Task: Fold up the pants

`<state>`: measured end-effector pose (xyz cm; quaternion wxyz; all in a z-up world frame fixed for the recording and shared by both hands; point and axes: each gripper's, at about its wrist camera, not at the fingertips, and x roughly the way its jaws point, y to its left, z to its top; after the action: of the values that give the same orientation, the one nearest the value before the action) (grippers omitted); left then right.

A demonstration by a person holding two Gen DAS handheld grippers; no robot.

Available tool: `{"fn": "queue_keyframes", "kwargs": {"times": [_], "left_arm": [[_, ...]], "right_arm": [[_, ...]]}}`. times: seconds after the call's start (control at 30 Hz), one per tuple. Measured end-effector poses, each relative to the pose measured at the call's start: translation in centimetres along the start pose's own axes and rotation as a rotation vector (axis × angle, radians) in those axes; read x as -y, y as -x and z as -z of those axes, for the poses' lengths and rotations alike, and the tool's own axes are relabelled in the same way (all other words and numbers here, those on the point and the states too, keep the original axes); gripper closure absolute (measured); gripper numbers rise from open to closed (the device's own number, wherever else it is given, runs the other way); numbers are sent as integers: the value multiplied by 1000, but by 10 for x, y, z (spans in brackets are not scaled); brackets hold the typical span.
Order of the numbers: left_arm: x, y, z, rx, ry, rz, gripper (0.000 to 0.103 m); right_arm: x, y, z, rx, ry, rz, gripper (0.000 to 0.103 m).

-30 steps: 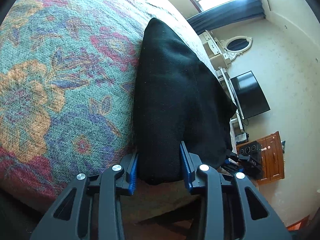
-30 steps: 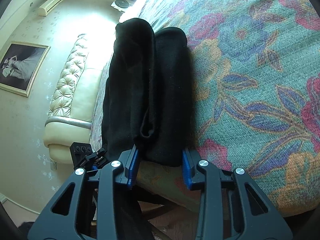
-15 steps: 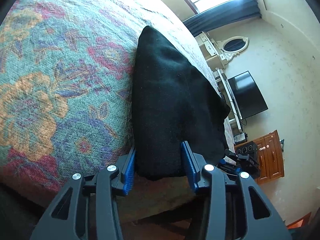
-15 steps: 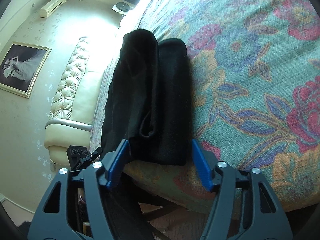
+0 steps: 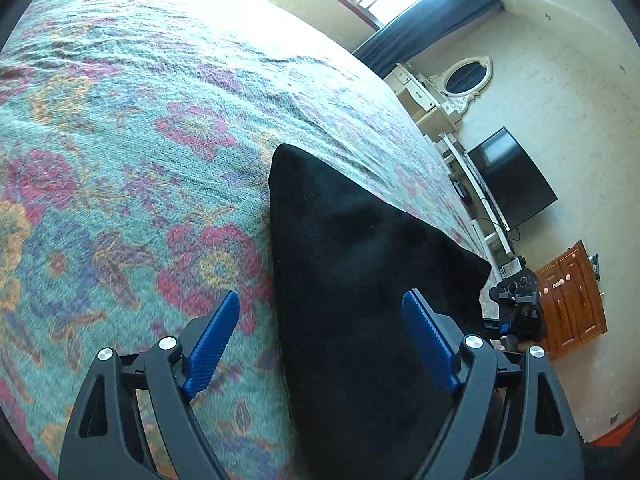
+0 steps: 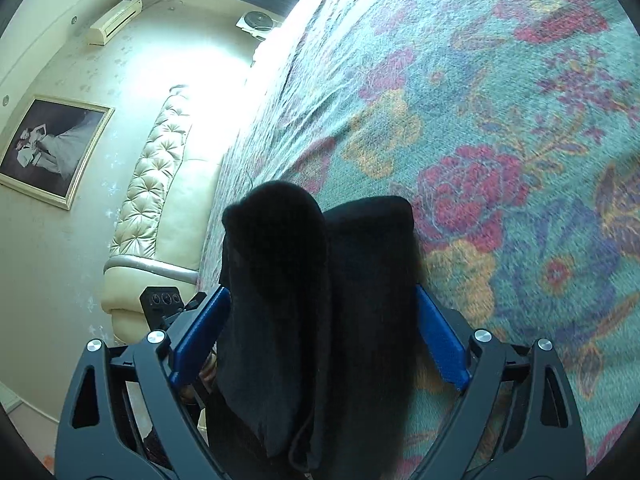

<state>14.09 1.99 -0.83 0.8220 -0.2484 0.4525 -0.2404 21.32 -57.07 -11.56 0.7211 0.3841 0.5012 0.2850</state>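
Now both the left gripper [image 5: 322,344] and the right gripper [image 6: 320,336] have just been opening, jaws spread and gripping nothing; the folded black fabric pants [image 5: 360,280] near the bed's edge could slide off the floral woven bedspread [image 5: 140,140].

A bed covered by a teal woven bedspread [image 5: 168,128] with red, orange and purple flowers carries the load. Directly on it lie folded black fabric pants [image 5: 352,280], stretching forward from between the spread blue fingers.

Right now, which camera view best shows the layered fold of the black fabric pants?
The right wrist view: the black fabric pants show two rounded stacked layers with a seam between. The left wrist view shows only one flat dark wedge without visible layering.
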Motion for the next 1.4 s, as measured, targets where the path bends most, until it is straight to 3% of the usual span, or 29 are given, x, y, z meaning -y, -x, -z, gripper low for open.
{"fn": "queue_keyframes", "kwargs": {"times": [0.33, 0.57, 0.6, 0.63, 0.7, 0.77, 1.0, 1.4], "left_arm": [[-29, -52, -49, -25, 108, 113, 19], [-14, -70, -58, -37, 17, 52, 19], [-11, -71, -56, -35, -2, 34, 26], [-9, -72, -55, -39, -25, 18, 43], [-6, -75, -50, -42, -64, -27, 49], [-7, -74, -47, -28, -80, -34, 52], [-4, -73, -44, 3, -122, -87, 56], [7, -81, -46, 15, -159, -131, 56]], "right_arm": [[3, -21, -35, -40, 1, -45, 7], [-3, -28, -42, -52, 16, -42, 9], [-4, -28, -42, -58, 20, -29, 16], [-4, -29, -44, -59, 19, -5, 31], [-1, -32, -46, -58, -7, 19, 48], [3, -32, -45, -57, -12, 16, 55], [1, -36, -41, -39, 4, 28, 62], [7, -36, -37, -18, 25, 11, 63]]}}
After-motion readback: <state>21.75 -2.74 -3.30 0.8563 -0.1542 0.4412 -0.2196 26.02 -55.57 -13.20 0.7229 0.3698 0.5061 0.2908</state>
